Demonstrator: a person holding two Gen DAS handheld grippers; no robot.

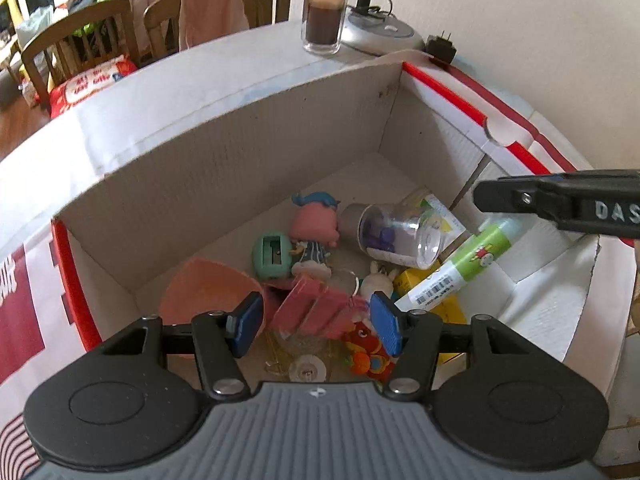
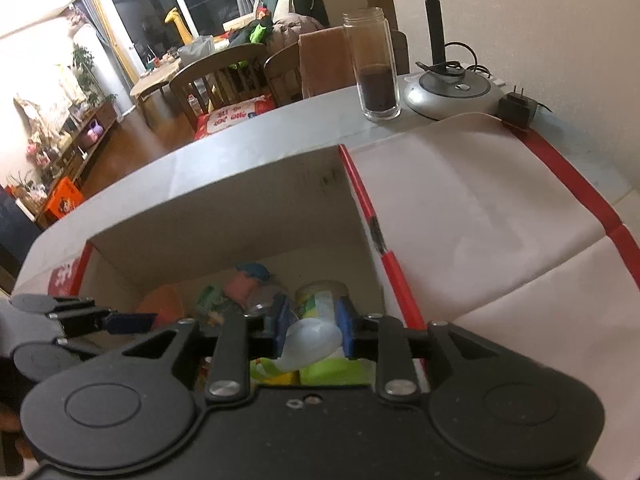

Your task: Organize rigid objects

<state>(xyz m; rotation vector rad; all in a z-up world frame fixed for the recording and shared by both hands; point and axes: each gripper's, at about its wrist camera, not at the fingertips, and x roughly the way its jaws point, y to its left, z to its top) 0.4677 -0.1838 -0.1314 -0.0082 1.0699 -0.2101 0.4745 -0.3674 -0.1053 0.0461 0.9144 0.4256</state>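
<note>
An open cardboard box (image 1: 240, 152) holds several small things: a pink doll with blue hair (image 1: 314, 232), a teal sharpener (image 1: 272, 256), a clear jar (image 1: 396, 232), a pink folded piece (image 1: 316, 308) and an orange toy (image 1: 366, 354). My left gripper (image 1: 316, 322) is open and empty above the pink piece. My right gripper (image 2: 312, 330) hangs over the box's right side, its pads around the white cap end of a green-labelled tube (image 2: 310, 338). The tube also shows in the left wrist view (image 1: 460, 264), lying in the box. The right gripper's finger (image 1: 560, 200) reaches in there.
Behind the box on the table stand a tall glass jar with dark contents (image 2: 376, 68), a lamp base (image 2: 452, 90) and a black plug adapter (image 2: 518, 110). The box's white flap with a red stripe (image 2: 480, 208) lies open to the right. Wooden chairs (image 1: 80, 40) stand beyond the table.
</note>
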